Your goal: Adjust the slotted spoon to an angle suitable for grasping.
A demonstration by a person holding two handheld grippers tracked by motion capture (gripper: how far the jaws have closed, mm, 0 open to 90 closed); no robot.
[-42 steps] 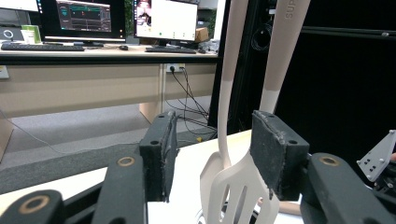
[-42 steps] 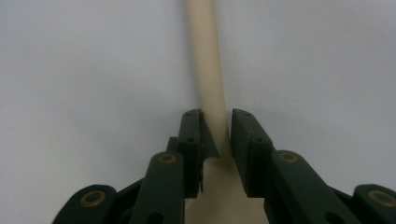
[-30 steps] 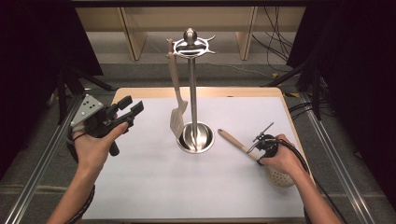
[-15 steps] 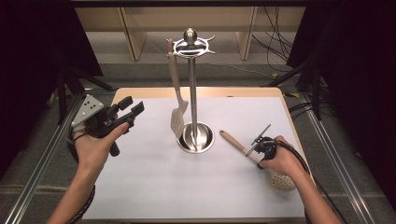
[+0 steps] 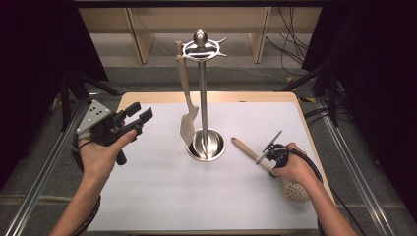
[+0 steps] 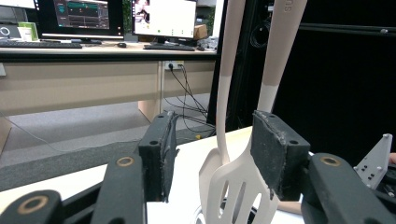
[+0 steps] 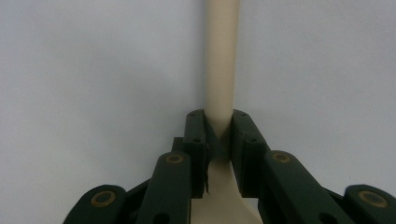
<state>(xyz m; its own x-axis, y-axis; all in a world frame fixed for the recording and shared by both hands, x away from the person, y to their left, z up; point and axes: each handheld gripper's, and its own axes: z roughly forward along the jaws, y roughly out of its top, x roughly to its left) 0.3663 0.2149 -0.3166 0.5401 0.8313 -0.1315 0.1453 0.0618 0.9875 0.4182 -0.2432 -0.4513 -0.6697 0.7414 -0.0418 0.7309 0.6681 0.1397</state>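
Skimmer spoon (image 5: 290, 187) flat on the table, handle pinched between the just-closing jaws of the right hand-held gripper (image 5: 269, 153).

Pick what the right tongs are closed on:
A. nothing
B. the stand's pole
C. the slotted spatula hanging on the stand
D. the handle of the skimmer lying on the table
D: the right tongs pinch the cream handle of the skimmer lying on the table; the spatula hangs untouched on the stand.

The left gripper (image 5: 132, 116) is held up, level, jaws wide apart. The right gripper (image 5: 268, 153) sits low, its jaws just closing, clamped tight.
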